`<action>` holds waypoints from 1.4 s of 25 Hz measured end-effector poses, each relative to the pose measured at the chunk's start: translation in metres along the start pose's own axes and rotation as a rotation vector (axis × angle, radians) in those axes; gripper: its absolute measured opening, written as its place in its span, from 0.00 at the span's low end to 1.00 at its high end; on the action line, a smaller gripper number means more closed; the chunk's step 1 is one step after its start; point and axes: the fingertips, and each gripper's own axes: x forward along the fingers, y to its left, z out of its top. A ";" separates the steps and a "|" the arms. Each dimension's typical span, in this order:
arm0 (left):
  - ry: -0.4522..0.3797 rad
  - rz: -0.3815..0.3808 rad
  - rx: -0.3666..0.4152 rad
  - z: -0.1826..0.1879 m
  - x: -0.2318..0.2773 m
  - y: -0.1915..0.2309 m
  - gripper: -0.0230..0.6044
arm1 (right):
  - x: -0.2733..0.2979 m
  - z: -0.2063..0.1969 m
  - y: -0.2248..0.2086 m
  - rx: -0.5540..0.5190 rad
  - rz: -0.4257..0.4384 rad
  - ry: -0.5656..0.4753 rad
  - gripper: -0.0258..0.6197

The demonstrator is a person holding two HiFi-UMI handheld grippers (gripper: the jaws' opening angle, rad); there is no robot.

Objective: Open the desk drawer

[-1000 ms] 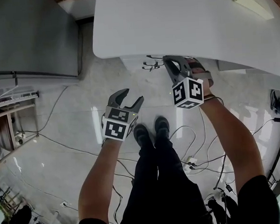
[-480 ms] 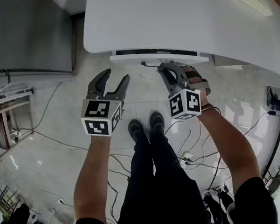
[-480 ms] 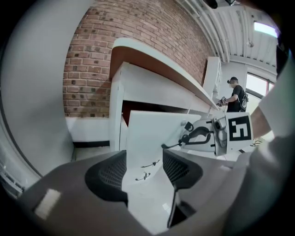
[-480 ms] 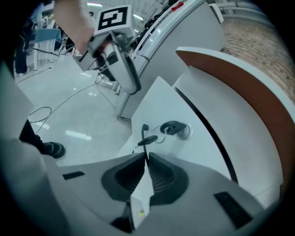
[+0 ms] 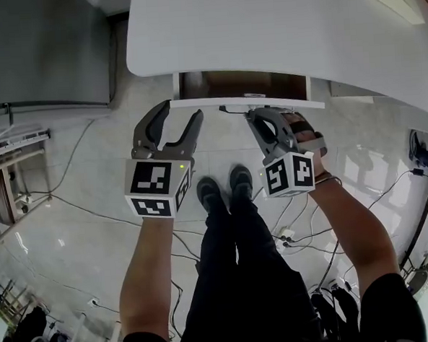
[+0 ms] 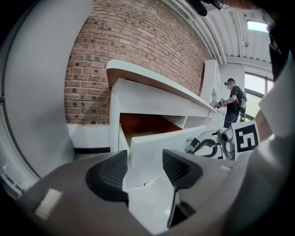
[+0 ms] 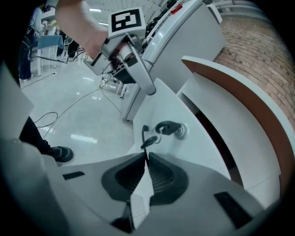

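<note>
Two grippers are up at the desk [image 5: 263,26] front. Drawer [image 5: 242,100] stands partly out under the white top, its brown inside showing. Right gripper [image 7: 145,161] – jaws pinched almost together on the dark key [image 7: 148,138] dangling from the drawer-front lock. Left gripper [image 6: 145,168] – jaws wide with nothing between the pads, tips near the drawer front's left end.
</note>
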 end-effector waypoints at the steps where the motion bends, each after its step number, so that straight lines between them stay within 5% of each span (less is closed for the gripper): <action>1: -0.002 0.004 -0.004 0.001 -0.001 -0.001 0.43 | -0.002 0.000 0.003 0.004 0.009 -0.001 0.09; 11: 0.007 0.018 0.001 -0.022 -0.020 -0.016 0.42 | -0.010 0.001 0.031 0.075 0.036 0.022 0.09; 29: 0.108 -0.006 -0.025 -0.090 -0.031 -0.033 0.42 | 0.007 -0.018 0.083 0.024 -0.131 0.090 0.09; 35: 0.167 0.009 -0.039 -0.110 -0.028 -0.035 0.42 | 0.015 -0.002 0.117 0.129 -0.022 0.048 0.06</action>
